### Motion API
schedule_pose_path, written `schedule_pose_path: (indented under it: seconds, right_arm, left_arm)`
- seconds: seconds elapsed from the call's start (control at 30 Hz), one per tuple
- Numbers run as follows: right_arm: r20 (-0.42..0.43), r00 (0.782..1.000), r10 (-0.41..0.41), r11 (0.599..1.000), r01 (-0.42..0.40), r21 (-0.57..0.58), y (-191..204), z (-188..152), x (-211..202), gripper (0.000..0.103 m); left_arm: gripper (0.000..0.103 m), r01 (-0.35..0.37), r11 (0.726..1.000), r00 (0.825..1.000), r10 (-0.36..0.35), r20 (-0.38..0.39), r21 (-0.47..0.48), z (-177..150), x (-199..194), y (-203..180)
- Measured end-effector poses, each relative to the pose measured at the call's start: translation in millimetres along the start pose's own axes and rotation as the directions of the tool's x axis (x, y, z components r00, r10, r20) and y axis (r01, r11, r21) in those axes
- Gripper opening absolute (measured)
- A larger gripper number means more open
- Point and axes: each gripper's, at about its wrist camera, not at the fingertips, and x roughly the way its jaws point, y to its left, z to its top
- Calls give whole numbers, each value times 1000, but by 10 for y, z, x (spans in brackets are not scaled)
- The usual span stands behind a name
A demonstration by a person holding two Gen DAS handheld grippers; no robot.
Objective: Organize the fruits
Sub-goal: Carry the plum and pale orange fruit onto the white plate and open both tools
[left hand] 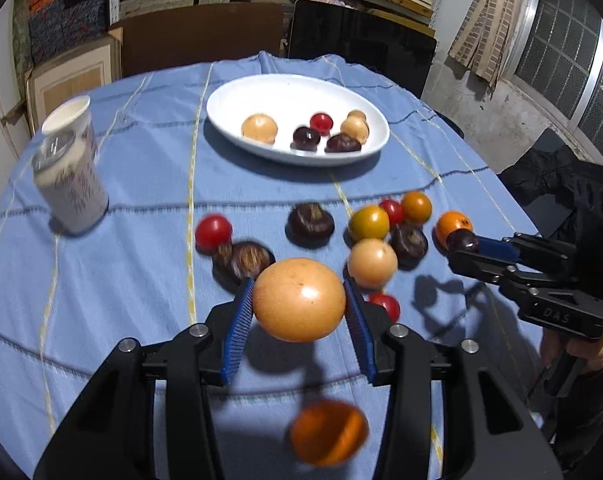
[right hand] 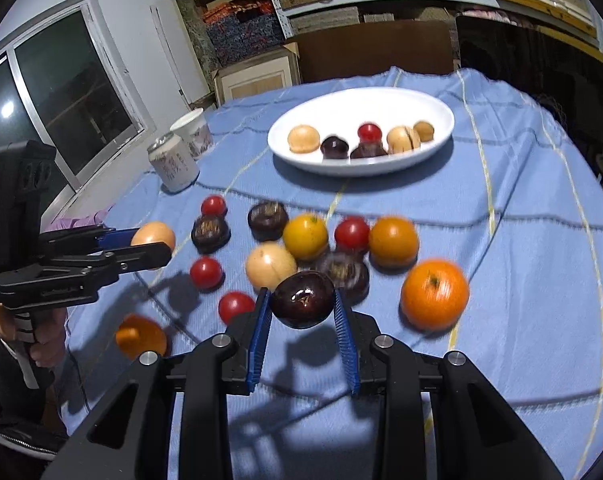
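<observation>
My left gripper (left hand: 299, 300) sits low centre in its own wrist view, blue-padded jaws pointing to 12 o'clock and closed on the tan fruit (left hand: 299, 300), pads touching it at 9 and 3 o'clock; in the right wrist view I see it coming in from 9 o'clock, bare hand (right hand: 33, 340) on the pistol grip under it. My right gripper (right hand: 303, 300) is likewise low centre, jaws pointing to 12 and clamped on the dark purple fruit (right hand: 303, 300). In the left wrist view it reaches in from 3 o'clock, tips aimed toward 9.
</observation>
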Motion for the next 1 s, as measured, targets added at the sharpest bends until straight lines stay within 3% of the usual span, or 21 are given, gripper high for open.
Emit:
schedule_pose_path:
  seconds: [0.33, 0.53, 0.63, 0.77, 0.93, 1.0]
  right_arm:
    - [58, 995, -81, 995, 84, -60, -77, 713, 28, 32]
    - [49, 991, -121, 986, 126, -111, -141, 1269, 472, 32]
    - [12, 983, -183, 975, 184, -123, -167, 1372, 761, 32]
    - [-28, 981, -192, 977, 188, -106, -231, 1403, 1047, 32]
    - [16, 980, -200, 978, 201, -48, -305, 1473, 1127, 33]
    - [24, 980, -198, 980, 199, -19, -364, 1504, 1125, 40]
  left_arm:
    - [44, -84, 991, 996, 79, 49, 109, 847, 267, -2]
    - [44, -96, 988, 995, 92, 41, 119, 1273, 672, -22]
    - [44, -112, 991, 994, 111, 15, 78, 1416, 920, 29]
    - [44, -115, 992, 993, 115, -15, 50, 1486, 1163, 79]
    - [44, -137, 991, 990, 137, -16, -3, 1601, 1329, 176]
    - [44, -137, 991, 991, 137, -2, -10, 1683, 1331, 186]
